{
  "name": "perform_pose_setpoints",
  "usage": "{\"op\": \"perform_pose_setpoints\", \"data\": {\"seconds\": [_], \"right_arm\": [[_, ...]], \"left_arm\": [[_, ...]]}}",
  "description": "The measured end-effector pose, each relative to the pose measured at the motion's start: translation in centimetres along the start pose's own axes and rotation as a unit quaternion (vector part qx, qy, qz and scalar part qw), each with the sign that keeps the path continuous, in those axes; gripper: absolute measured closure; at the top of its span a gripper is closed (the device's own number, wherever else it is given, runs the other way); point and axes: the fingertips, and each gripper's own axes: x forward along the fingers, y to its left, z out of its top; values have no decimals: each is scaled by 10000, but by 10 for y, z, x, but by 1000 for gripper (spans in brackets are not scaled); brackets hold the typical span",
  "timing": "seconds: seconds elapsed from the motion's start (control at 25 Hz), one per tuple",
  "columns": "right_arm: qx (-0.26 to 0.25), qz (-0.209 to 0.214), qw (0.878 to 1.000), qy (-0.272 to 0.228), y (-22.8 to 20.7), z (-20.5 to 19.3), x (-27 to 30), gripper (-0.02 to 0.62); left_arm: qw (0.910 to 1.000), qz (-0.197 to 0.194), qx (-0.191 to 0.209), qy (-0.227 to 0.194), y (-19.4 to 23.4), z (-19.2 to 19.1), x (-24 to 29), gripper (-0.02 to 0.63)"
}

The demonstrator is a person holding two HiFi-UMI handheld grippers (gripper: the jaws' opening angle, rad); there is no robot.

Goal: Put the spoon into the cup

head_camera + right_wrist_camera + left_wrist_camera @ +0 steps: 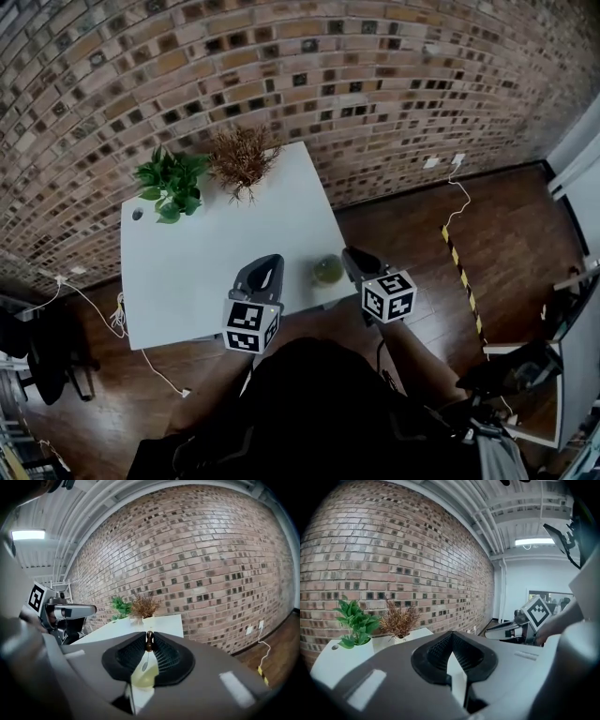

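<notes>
A yellowish-green cup (pixel 327 271) stands on the white table (pixel 187 272) near its front edge. My right gripper (pixel 352 255) is just right of the cup and shut on a small spoon (pixel 148 642). The jaw tips pinch its brown handle end. Its thin stem and bowl hang down over the cup (pixel 142 679), which shows below the jaws in the right gripper view. My left gripper (pixel 268 262) is over the table's front part, left of the cup. Its tips (pixel 451 635) meet with nothing between them. The spoon is too small to make out in the head view.
A green leafy plant (pixel 171 183) and a dry brown plant (pixel 242 157) stand at the table's far edge against the brick wall. A yellow-black floor strip (pixel 463 274) and cables lie on the wooden floor to the right. A dark chair (pixel 37 352) is at the left.
</notes>
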Motion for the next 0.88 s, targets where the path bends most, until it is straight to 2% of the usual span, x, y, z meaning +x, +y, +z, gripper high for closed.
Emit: {"op": "perform_pose_setpoints", "data": {"seconds": [0.4,0.88], "right_arm": [[-9,-27,9994,352,-9,-44,19,538],[227,-8,9990,375,-10,-64,28,538]], "left_arm": [[9995,-120,90,287,-8,-30,1,612],[9986,-214,122,466,-16,-51,-9,612]]}}
